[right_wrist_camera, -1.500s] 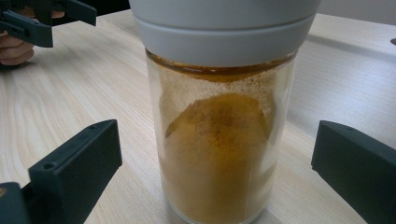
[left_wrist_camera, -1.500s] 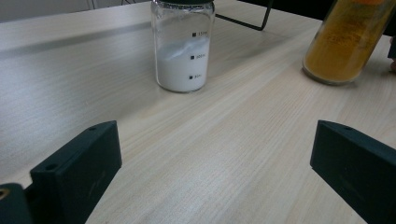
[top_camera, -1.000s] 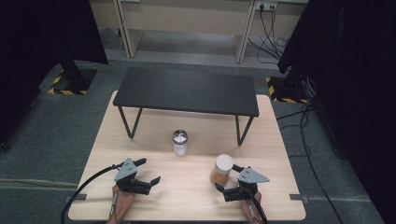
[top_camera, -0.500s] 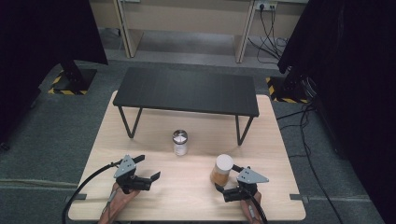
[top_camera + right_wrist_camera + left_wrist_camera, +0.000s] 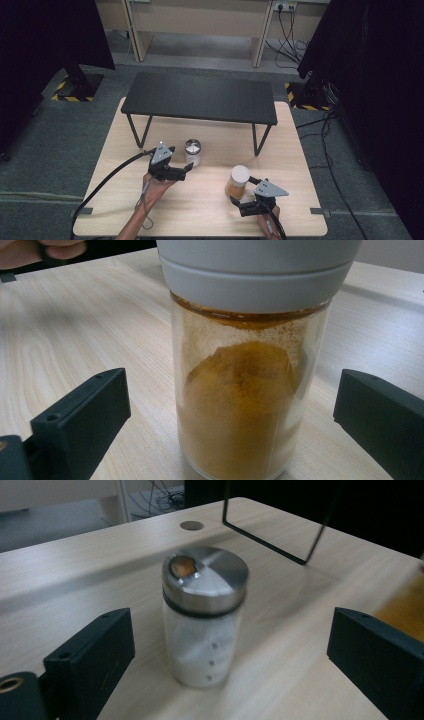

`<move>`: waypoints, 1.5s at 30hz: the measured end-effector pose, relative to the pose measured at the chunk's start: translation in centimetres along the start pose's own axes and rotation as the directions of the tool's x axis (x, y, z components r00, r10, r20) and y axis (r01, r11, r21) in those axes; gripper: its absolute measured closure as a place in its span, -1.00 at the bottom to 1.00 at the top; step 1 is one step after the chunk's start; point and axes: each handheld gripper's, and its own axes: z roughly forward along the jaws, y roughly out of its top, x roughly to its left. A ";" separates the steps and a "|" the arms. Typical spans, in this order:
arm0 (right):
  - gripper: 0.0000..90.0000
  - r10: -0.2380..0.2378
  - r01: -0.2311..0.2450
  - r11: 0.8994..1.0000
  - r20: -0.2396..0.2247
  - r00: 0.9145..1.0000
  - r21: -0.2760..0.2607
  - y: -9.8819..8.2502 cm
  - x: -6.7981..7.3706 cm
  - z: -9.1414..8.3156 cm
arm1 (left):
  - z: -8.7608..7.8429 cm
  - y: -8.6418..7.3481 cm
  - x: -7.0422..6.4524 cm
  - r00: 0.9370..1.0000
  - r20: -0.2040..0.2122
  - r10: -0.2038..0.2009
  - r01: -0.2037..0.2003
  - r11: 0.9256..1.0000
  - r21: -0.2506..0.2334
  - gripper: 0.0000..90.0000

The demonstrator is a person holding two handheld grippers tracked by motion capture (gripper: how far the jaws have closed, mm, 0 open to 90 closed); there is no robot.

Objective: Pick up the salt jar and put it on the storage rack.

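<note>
A clear jar of white powder [image 5: 192,152] with a steel lid stands mid-table; in the left gripper view the same white jar [image 5: 205,625] sits upright just ahead of the two black jaws. My left gripper [image 5: 181,162] [image 5: 227,645] is open; its jaws have just been closing a little and touch nothing, with the jar in line with the gap. A white-lidded jar of orange powder [image 5: 239,181] [image 5: 245,390] stands between the jaws of my right gripper [image 5: 243,191] [image 5: 230,400], which is open, with space on both sides of the glass.
A low black shelf [image 5: 200,95] on thin wire legs [image 5: 270,535] spans the far half of the wooden table [image 5: 210,210]. A round plug [image 5: 191,525] sits in the tabletop beyond the white jar. Dark curtains and cables surround the table.
My left gripper has risen and moved forward and right, from the table's near left up to the white jar. The right gripper and both jars have stayed put.
</note>
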 end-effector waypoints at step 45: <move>-0.97 -0.009 0.009 1.000 -0.001 1.000 0.001 0.0 0.1 0.0 | 3.1 1.9 -0.1 0.997 0.043 0.066 -0.068 0.997 0.048 -0.30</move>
